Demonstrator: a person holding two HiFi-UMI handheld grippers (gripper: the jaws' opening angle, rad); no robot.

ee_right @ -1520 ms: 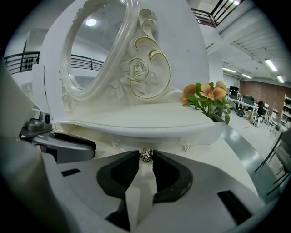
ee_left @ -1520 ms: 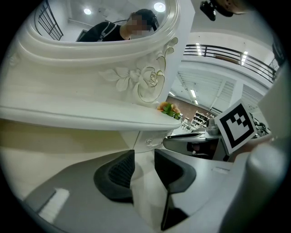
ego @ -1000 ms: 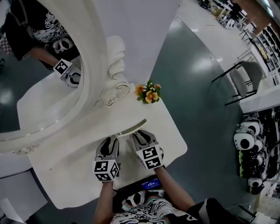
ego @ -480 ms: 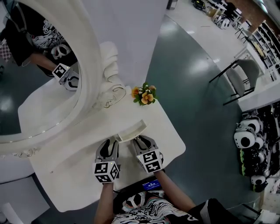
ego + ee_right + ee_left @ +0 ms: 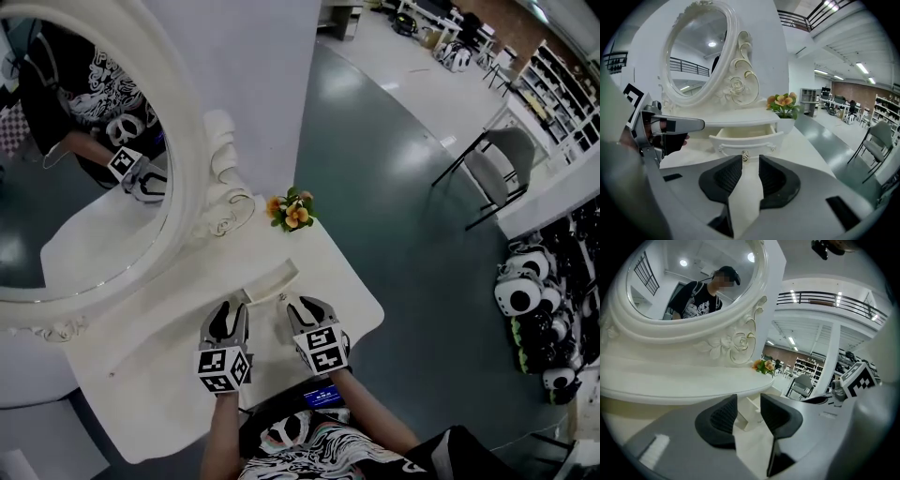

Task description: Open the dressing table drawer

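Observation:
The white dressing table (image 5: 178, 375) has its small drawer (image 5: 273, 281) pulled out from under the top, its inside showing. In the right gripper view the drawer front (image 5: 746, 139) faces me, with its metal knob (image 5: 745, 154) just ahead of the jaws. My right gripper (image 5: 292, 303) (image 5: 749, 162) sits a little short of the knob; its jaws are opening and hold nothing. My left gripper (image 5: 230, 309) (image 5: 748, 405) hovers beside the drawer's left end, jaws opening, nothing gripped.
An oval mirror (image 5: 56, 197) in a carved white frame stands at the back left. A small pot of orange flowers (image 5: 291, 211) sits at the table's far right corner. A grey chair (image 5: 497, 169) and shelves stand across the green floor.
The right gripper has come off the drawer knob and drawn back toward the person. The left gripper has lifted slightly. The drawer stays pulled out.

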